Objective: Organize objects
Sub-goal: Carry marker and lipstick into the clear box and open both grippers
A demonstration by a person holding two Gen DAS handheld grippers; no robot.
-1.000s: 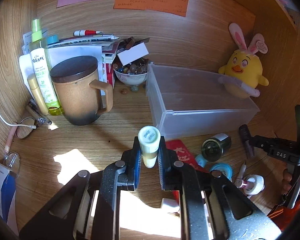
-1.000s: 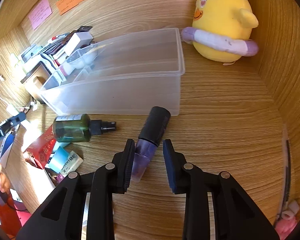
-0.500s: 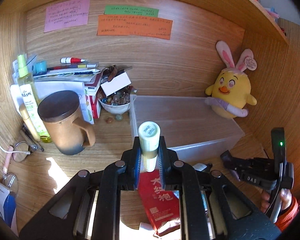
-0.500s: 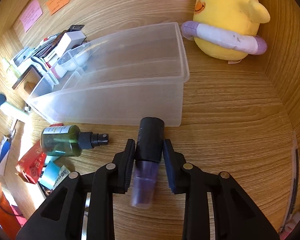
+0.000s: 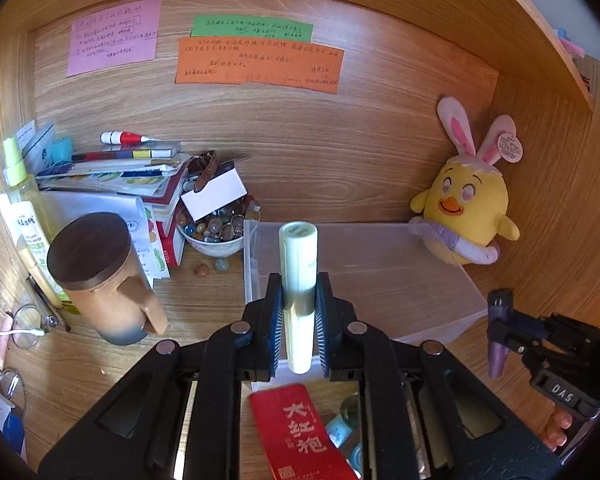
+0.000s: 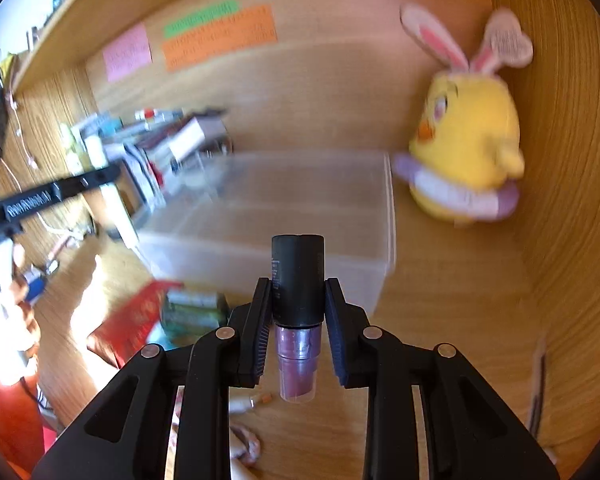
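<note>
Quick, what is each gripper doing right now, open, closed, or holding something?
Left gripper: closed, holding a pale green tube.
Right gripper: closed, holding a purple bottle by its black cap.

A home study desk nook is showing here, wood-panelled. Sticky notes (image 5: 259,65) are hanging on the back wall, while books (image 5: 112,176), a lidded mug (image 5: 100,276) and a plush chick (image 5: 466,208) are crowding the desktop (image 5: 204,304).

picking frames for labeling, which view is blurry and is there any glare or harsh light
Right wrist view: the background is smeared by motion, the plush chick and clear bin soft, while the purple bottle in the right hand-held gripper stays sharp; a bright sun patch washes out the lower left. Left wrist view: sharp throughout, with strong fisheye bending and the wall notes readable.
</note>
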